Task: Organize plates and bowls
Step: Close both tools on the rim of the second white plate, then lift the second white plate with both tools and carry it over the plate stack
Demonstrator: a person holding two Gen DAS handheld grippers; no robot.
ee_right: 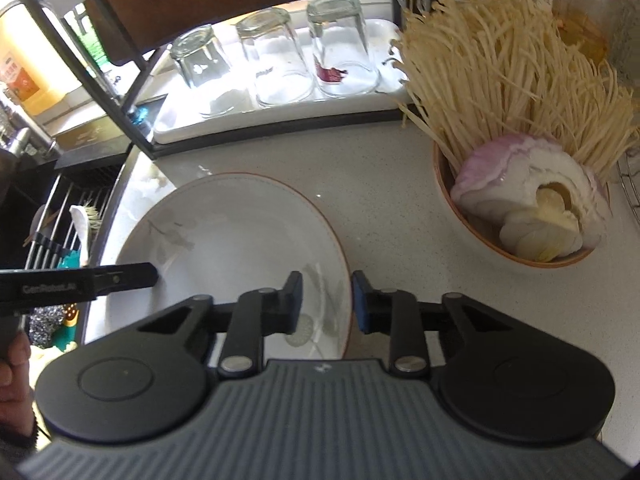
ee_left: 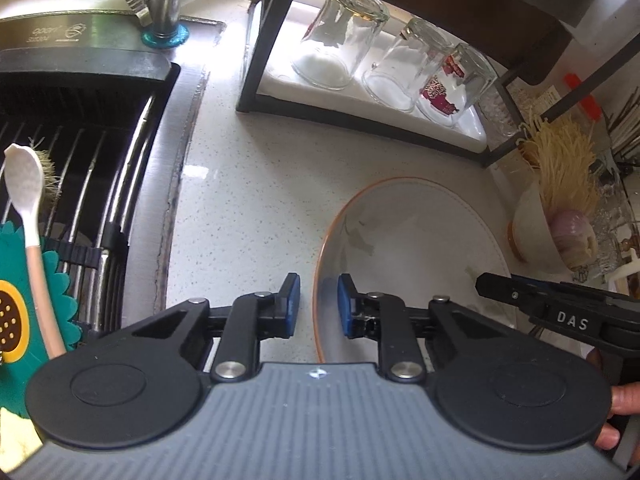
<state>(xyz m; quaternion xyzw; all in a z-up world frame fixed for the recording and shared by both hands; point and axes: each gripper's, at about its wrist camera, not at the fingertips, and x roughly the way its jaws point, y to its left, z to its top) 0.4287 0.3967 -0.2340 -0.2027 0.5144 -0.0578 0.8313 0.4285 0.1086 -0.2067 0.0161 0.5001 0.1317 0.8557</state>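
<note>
Your left gripper [ee_left: 318,306] and right gripper [ee_right: 326,302] each straddle the rim of the plate [ee_right: 240,232] – whether the pads bite I can't tell – so hold that slick, breakable glazed edge firmly.

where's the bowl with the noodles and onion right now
The bowl sits on the counter at the right of the right wrist view, just right of the white plate and in front of the rack's upturned glasses.

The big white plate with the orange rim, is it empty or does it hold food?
Empty. The white plate lies flat on the counter, and its inside shows only the printed leaf pattern, no food. The food sits in the bowl beside it.
</note>
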